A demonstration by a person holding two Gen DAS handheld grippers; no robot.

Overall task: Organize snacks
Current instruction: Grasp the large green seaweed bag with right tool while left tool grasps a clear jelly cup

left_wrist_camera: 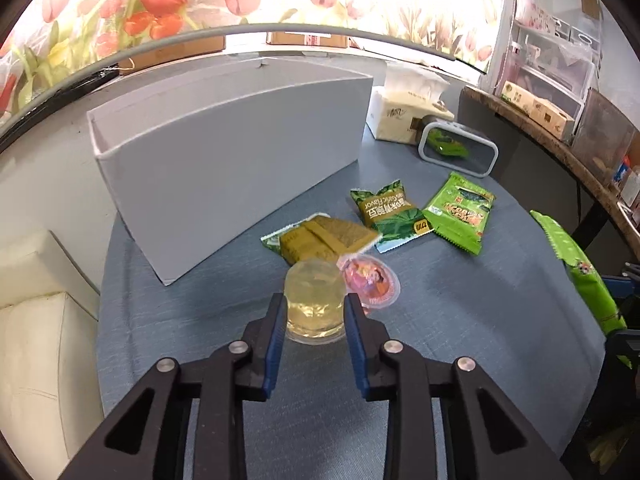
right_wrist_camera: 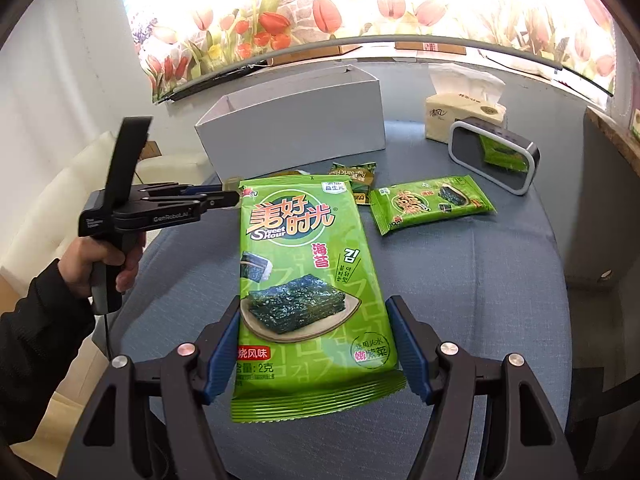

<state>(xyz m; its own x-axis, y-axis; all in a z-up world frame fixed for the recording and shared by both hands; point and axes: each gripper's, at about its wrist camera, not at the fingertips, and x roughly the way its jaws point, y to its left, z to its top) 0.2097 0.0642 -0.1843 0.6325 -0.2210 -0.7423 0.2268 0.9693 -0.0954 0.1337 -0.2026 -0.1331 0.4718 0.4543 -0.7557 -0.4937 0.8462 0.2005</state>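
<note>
Lengthwise, seaweed packet (right_wrist_camera: pixel 308 288) pointing boxward (right_wrist_camera: pixel 296 116).

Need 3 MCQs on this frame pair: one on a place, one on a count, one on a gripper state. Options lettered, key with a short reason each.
1. Where is the white box?
A. behind the snacks
B. on the sofa
C. under the clock

2. How many jelly cups are in the left wrist view?
A. one
B. two
C. four

3. What does the right gripper hold?
A. tissue pack
B. seaweed packet
C. nothing

Key: 1 A, it stands beyond the packets on the blue table. 2 B, clear jelly cup in the left gripper, pink jelly cup beside it. 3 B, fingers flank the seaweed packet.
</note>
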